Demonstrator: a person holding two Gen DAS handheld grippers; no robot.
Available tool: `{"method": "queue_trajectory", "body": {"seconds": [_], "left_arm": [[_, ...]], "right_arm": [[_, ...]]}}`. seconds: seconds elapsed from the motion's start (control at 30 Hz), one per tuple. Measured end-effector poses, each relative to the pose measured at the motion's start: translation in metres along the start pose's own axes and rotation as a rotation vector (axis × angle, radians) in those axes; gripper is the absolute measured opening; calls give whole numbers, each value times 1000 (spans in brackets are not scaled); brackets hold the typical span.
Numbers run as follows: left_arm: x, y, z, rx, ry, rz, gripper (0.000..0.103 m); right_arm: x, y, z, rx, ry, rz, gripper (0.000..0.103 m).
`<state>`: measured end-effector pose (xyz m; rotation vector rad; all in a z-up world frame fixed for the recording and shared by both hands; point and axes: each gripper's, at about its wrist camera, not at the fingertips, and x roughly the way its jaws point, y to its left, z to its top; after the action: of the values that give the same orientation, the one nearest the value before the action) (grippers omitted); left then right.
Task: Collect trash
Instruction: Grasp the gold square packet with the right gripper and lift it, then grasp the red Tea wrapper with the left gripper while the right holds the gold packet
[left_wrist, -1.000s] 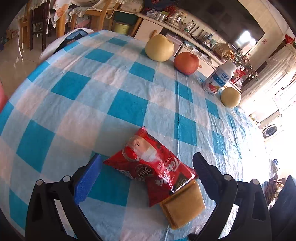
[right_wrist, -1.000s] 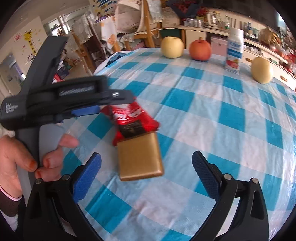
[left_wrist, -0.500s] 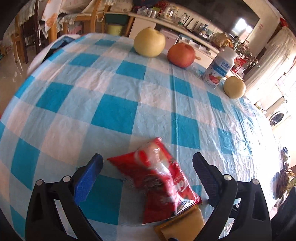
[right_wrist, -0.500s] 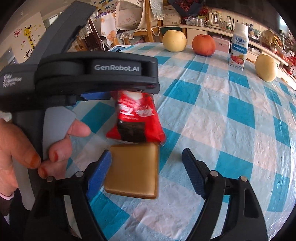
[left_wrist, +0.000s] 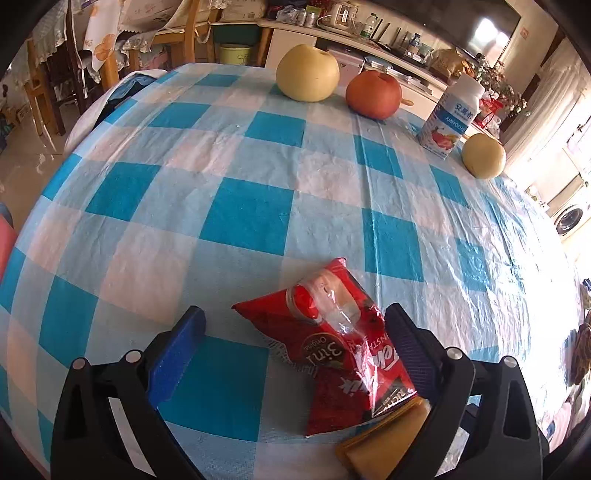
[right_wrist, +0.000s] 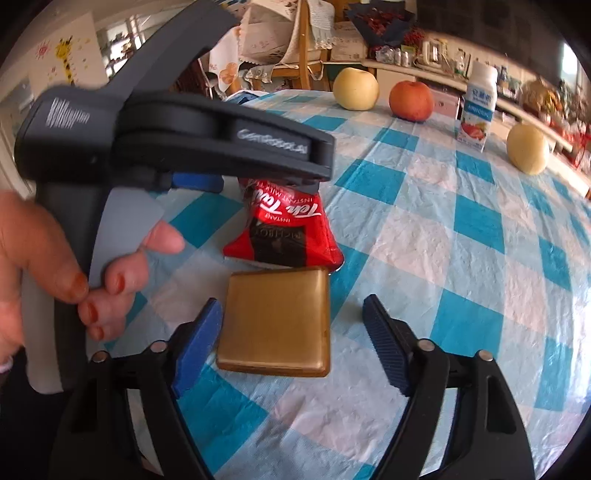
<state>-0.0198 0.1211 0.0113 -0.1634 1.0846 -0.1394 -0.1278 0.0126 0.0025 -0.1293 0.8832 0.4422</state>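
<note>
On my left, the left gripper has crept forward over the red instant-tea sachet, jaws still wide, the sachet against the right pad only. On my right, the right gripper has come down around the gold packet; its jaws are closing, left pad touching, right pad still apart, so both trash pieces remain on the checked tablecloth.

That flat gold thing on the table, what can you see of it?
The gold packet is a flat, squarish, glossy pouch with rounded edges, lying flat on the blue-and-white checked tablecloth. Its far edge meets or slips under the red snack wrapper. It sits between the closing jaws of the right gripper, nearer one pad; the other is clear of it.
</note>
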Motion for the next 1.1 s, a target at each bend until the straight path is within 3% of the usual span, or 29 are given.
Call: {"method": "queue_trajectory", "body": {"seconds": [0.3, 0.7, 0.97, 1.1], "left_arm": [[-1, -10, -4, 47, -7, 20, 96], [-1, -32, -16, 136, 2, -7, 97], [10, -50, -14, 201, -44, 58, 97], [13, -59, -18, 247, -71, 90, 91]], "right_arm": [[-9, -37, 3, 140, -32, 5, 59], [-34, -93, 7, 260, -85, -137, 59], [-39, -96, 9, 266, -89, -127, 59], [-38, -94, 11, 260, -88, -120, 59]]}}
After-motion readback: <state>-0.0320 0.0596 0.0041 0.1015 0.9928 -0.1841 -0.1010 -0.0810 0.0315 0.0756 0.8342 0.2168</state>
